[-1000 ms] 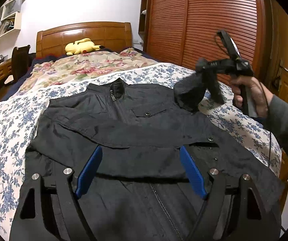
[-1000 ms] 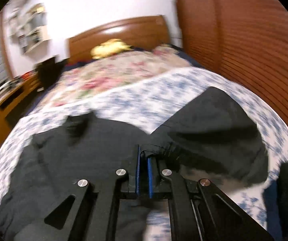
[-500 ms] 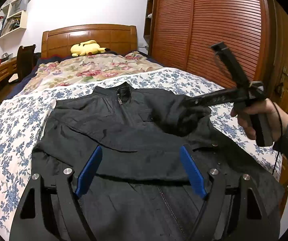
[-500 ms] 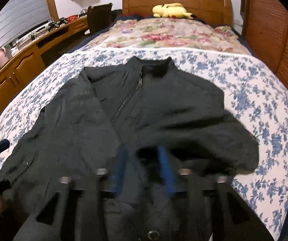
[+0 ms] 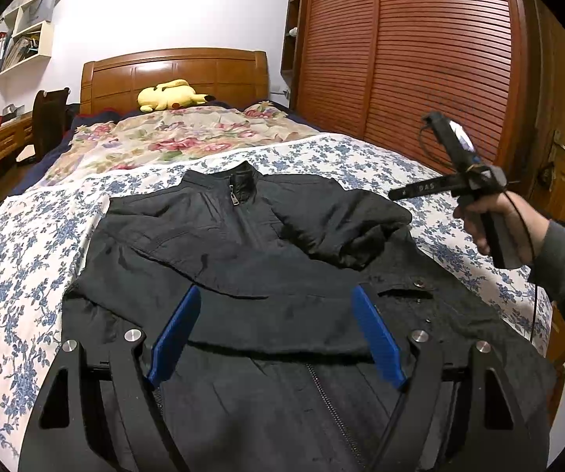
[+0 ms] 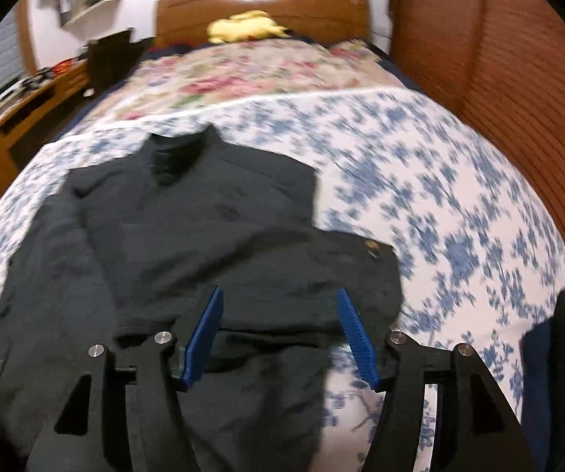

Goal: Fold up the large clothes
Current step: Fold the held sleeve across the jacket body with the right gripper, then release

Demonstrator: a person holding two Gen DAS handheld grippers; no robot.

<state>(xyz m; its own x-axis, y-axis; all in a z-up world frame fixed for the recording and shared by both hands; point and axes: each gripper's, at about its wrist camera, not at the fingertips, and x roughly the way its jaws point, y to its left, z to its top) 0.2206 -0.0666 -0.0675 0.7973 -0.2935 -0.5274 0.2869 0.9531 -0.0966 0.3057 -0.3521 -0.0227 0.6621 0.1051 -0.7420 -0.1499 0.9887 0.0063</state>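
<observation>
A black zip jacket [image 5: 243,267] lies face up on the bed, collar toward the headboard. Its right sleeve [image 5: 345,228] is folded across the chest and lies loose there. My left gripper [image 5: 275,291] hovers open over the jacket's lower front, with nothing between its blue pads. A hand holds my right gripper [image 5: 394,195] above the bed's right side, just clear of the folded sleeve. In the right wrist view, which is blurred, the right gripper [image 6: 279,295] has its jaws opening over the jacket [image 6: 188,244], and no cloth is pinched between them.
A blue-flowered sheet [image 5: 19,251] covers the bed, with a floral quilt [image 5: 180,137] and a yellow plush toy [image 5: 168,94] near the wooden headboard [image 5: 172,70]. A slatted wooden wardrobe [image 5: 412,51] stands close on the right. A desk and a chair [image 5: 48,118] are on the left.
The right gripper carried the sleeve over the jacket's chest, opened and let it go, then drew back to the right. The sleeve now lies folded. The left gripper stayed still.
</observation>
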